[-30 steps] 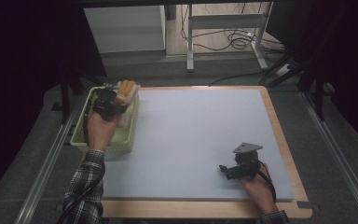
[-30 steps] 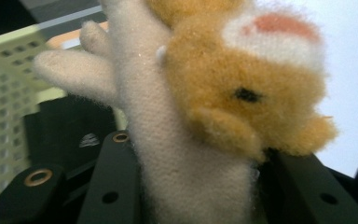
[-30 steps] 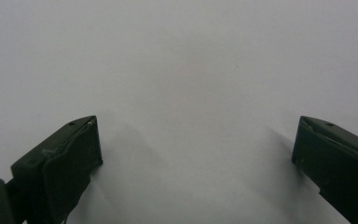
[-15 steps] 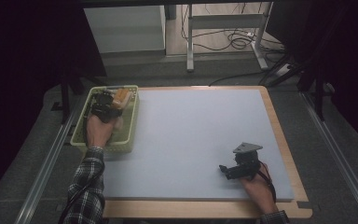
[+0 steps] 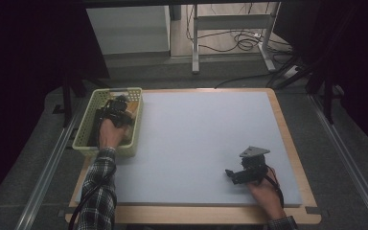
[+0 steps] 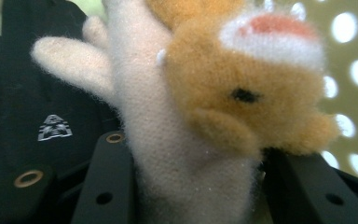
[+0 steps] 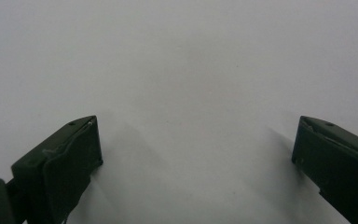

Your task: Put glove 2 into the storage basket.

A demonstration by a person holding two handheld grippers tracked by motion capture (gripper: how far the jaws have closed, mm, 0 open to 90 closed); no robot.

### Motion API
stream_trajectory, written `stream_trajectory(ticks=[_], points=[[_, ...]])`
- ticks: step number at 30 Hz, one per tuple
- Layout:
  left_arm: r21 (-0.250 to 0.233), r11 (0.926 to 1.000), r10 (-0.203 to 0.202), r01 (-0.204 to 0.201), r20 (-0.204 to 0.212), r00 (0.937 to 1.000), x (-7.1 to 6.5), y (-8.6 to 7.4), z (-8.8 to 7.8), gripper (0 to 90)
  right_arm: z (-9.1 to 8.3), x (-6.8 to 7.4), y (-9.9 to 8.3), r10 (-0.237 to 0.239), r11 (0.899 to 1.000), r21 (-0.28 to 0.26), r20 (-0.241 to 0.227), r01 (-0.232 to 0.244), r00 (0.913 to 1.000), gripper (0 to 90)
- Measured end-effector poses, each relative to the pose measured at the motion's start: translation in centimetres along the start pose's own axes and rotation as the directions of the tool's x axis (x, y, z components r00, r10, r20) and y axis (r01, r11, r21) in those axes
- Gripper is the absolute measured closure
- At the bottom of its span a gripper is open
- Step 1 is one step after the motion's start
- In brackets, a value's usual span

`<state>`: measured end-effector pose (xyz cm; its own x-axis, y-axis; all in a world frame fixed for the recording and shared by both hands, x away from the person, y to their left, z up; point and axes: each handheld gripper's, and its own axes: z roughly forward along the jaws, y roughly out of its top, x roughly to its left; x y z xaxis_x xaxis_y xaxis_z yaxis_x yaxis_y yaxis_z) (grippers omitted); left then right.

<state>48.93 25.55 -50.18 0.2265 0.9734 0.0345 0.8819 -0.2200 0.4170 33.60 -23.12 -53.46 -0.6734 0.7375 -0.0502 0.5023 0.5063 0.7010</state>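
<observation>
We are lowering the fuzzy orange-and-white plush toy (image 6: 205, 107) into the pale green perforated plastic basket (image 5: 87, 146); the left gripper (image 5: 117, 109), its jaws just easing apart, pinches the toy inside it. Next, we judge, comes letting go and lifting clear; well right of the basket, the right gripper (image 5: 231, 174) rests wide and empty on the pale grey mat (image 5: 206, 129).

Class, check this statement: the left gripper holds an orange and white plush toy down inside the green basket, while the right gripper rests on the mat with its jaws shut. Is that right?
Not quite. The right gripper's jaws stand wide open with nothing between them, as the right gripper view shows. The rest holds: the left gripper has the plush toy between its jaws inside the green basket, and the right one rests on the mat.
</observation>
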Motion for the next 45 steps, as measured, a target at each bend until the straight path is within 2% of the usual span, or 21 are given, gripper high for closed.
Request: stream_trajectory(ticks=[4,7,8,10,11,13,15,16,21,26,31,34,40,45], points=[[0.025,0.9996,-0.011,0.01,0.023,0.9997,-0.1,0.4,0.9,55.0,0.0,0.0,0.0,0.0,1.0,0.0,0.0,0.0,1.0,1.0],[0.034,0.999,-0.029,0.027,0.035,0.999,0.1,0.4,1.1,47.1,0.0,0.0,0.0,0.0,1.0,0.0,0.0,0.0,1.0,1.0],[0.042,0.998,-0.048,0.046,0.032,0.9984,0.4,0.4,1.2,42.4,0.0,0.0,0.0,0.0,1.0,0.0,-0.001,0.0,1.0,1.0],[0.046,0.9961,-0.078,0.076,0.053,0.9955,1.1,0.1,1.3,29.5,0.0,0.0,0.0,0.0,1.0,0.0,0.0,0.0,1.0,1.0],[0.038,0.9953,-0.093,0.089,0.092,0.9915,1.5,-0.1,1.2,25.8,0.0,0.0,0.0,0.0,1.0,0.0,0.0,0.0,1.0,1.0],[0.007,0.9936,-0.112,0.113,0.143,0.9833,2.0,-0.3,0.9,19.4,0.0,0.0,0.0,0.0,1.0,0.0,-0.001,0.0,1.0,1.0],[-0.015,0.9935,-0.109,0.113,0.154,0.9821,2.1,-0.3,0.5,11.7,0.0,0.0,0.0,0.0,1.0,0.0,-0.001,0.0,1.0,1.0],[-0.028,0.9946,-0.095,0.1,0.15,0.9841,2.2,-0.3,0.1,11.6,0.0,0.0,0.0,0.0,1.0,0.0,-0.001,0.0,1.0,1.0],[-0.066,0.9936,-0.082,0.092,0.136,0.9873,2.6,-0.4,-1.0,6.5,0.0,0.0,0.0,0.0,1.0,0.0,0.0,0.0,1.0,1.0],[-0.115,0.9896,-0.072,0.087,0.13,0.9889,3.1,-0.9,-1.9,4.9,0.0,0.0,0.0,0.0,1.0,0.0,0.0,0.0,1.0,1.0],[-0.14,0.9885,-0.038,0.058,0.141,0.9893,3.3,-1.4,-2.5,3.9,0.0,0.0,0.0,-0.001,1.0,0.0,0.0,0.001,1.0,1.0],[-0.154,0.9873,-0.02,0.04,0.132,0.991,3.3,-1.7,-3.0,3.2,0.0,0.0,0.0,-0.001,1.0,0.0,0.001,0.001,1.0,1.0],[-0.202,0.9789,0.002,0.028,0.148,0.989,3.4,-2.4,-4.1,2.2,0.0,0.0,0.0,-0.002,1.0,0.001,0.001,0.002,1.0,1.0],[-0.225,0.9744,0.028,0.005,0.144,0.9891,3.3,-3.1,-4.8,2.0,0.0,0.0,0.0,-0.002,1.0,0.001,0.002,0.002,1.0,1.0]])
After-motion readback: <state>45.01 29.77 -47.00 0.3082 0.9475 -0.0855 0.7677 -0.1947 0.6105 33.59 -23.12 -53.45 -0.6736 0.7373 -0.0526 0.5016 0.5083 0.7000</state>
